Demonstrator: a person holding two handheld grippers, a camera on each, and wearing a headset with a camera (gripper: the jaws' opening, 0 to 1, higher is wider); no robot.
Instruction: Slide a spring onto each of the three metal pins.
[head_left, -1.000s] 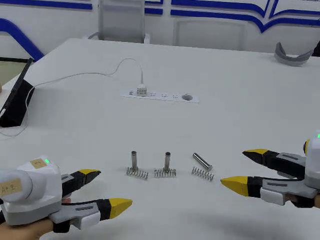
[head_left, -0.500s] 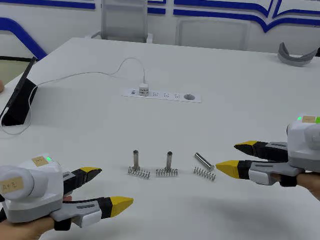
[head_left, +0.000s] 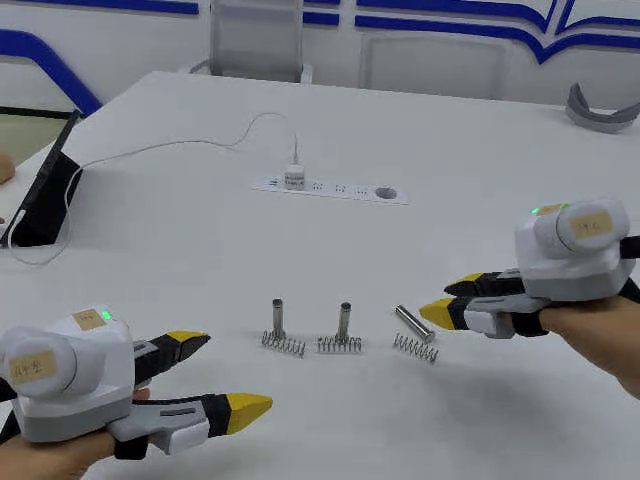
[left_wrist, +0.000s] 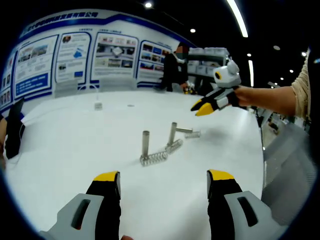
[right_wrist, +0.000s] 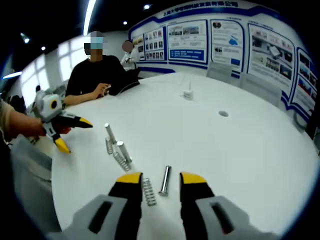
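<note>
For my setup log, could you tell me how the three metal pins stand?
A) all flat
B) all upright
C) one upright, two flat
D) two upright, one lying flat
D: the left pin and middle pin stand upright, while the right pin, near the right gripper, lies flat on the table.

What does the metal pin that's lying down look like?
The lying pin is a short, smooth, shiny silver rod, flat on the white table, bare of any spring. A small coil spring lies just beside it. The open right gripper points at it with a yellow tip close by, not touching.
</note>
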